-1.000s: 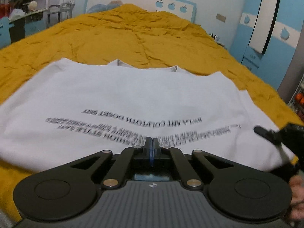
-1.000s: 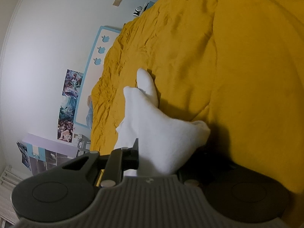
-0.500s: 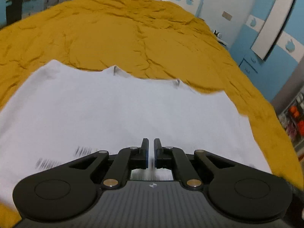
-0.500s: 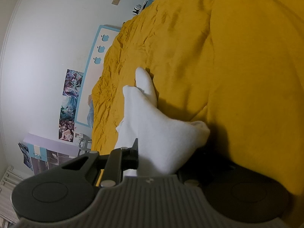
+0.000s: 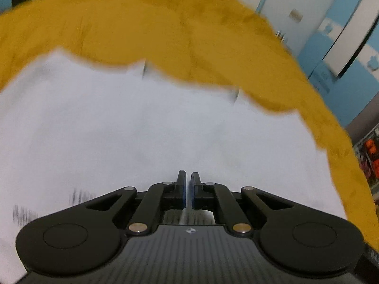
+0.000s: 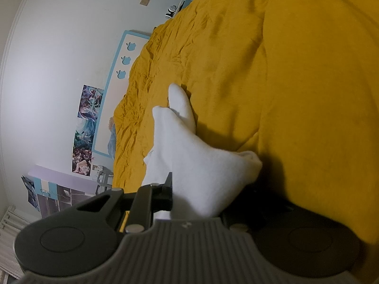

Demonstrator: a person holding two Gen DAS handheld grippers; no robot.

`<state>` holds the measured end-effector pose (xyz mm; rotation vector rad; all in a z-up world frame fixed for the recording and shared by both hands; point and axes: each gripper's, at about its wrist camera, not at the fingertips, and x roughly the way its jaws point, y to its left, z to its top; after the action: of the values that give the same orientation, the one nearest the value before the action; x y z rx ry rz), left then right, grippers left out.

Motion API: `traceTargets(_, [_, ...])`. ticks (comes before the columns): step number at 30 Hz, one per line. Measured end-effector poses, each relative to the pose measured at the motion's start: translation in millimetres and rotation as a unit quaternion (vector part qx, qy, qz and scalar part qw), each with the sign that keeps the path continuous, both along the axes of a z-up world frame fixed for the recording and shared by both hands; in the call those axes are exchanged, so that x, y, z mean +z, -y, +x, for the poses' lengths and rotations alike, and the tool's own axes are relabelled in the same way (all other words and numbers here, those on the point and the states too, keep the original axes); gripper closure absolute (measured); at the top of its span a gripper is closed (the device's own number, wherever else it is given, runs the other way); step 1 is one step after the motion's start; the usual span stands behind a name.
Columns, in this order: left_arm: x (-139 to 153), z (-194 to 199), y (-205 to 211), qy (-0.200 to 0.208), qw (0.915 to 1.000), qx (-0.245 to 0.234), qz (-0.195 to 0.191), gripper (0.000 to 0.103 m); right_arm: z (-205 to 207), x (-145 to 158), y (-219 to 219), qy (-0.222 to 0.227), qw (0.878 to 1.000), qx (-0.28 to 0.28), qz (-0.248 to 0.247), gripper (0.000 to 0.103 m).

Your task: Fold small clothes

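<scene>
Left wrist view, heavily motion-blurred. White T-shirt [image 5: 154,130] lies spread flat on the bed's mustard-yellow quilt [image 5: 165,28], filling most of the lower picture. Neckline edge runs along the far side, two short dark seam marks showing at the collar. Smeared dark print letters visible low on the left, unreadable. Left gripper [image 5: 186,182] hovers over the shirt, pointing steeply down at the cloth. Its jaws stand all but closed, only a narrow slit between the blue-edged pads, nothing caught in them. Whether the tips touch the fabric cannot be told. Blue-and-white wardrobe [image 5: 343,47] beyond the bed on the right.

Right wrist view, sharp, camera rolled so the room appears sideways. Right gripper [image 6: 189,189] has its jaws clamped on a bunched fold of the same white shirt [image 6: 189,156]; the cloth covers the right-hand finger entirely, only the left finger [image 6: 168,184] shows, pressed against the fabric. The gripped fold rises off the quilt in a peaked, draped shape, its far end trailing down onto the yellow bedding [image 6: 296,82]. Dark shadow beneath the lifted cloth on the right side.

Background there: white wall, a blue-framed headboard [image 6: 118,75] with apple cut-outs, posters [image 6: 87,127] beside it.
</scene>
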<state>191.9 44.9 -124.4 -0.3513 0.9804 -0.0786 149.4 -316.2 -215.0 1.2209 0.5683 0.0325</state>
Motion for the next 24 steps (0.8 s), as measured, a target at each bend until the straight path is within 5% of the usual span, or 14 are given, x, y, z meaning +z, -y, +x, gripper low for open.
traceTargets(3, [1, -11, 1, 0.002, 0.9997, -0.008, 0.023, 0.099, 0, 0, -1, -0.001, 1.000, 0.001, -0.005, 0.094])
traceTargets(6, [12, -23, -5, -0.035, 0.9993, -0.011, -0.001, 0.099, 0, 1, -1, -0.001, 1.000, 0.002, -0.006, 0.094])
traceTargets(11, [18, -55, 3, -0.029, 0.9963, -0.055, 0.059, 0.099, 2, 4, -4, -0.005, 1.000, 0.004, -0.020, 0.094])
traceTargets(15, [19, -56, 3, -0.025, 0.9959, -0.063, 0.060, 0.098, 5, 14, -7, -0.014, 0.999, 0.006, -0.040, 0.092])
traceTargets(20, [29, -61, -32, -0.016, 0.9984, -0.054, -0.002, 0.097, 13, 66, -33, 0.005, 0.979, 0.045, -0.197, 0.092])
traceTargets(24, [36, -72, -67, -0.016, 0.9994, -0.024, -0.020, 0.097, 21, 94, -48, -0.006, 0.971, 0.044, -0.235, 0.092])
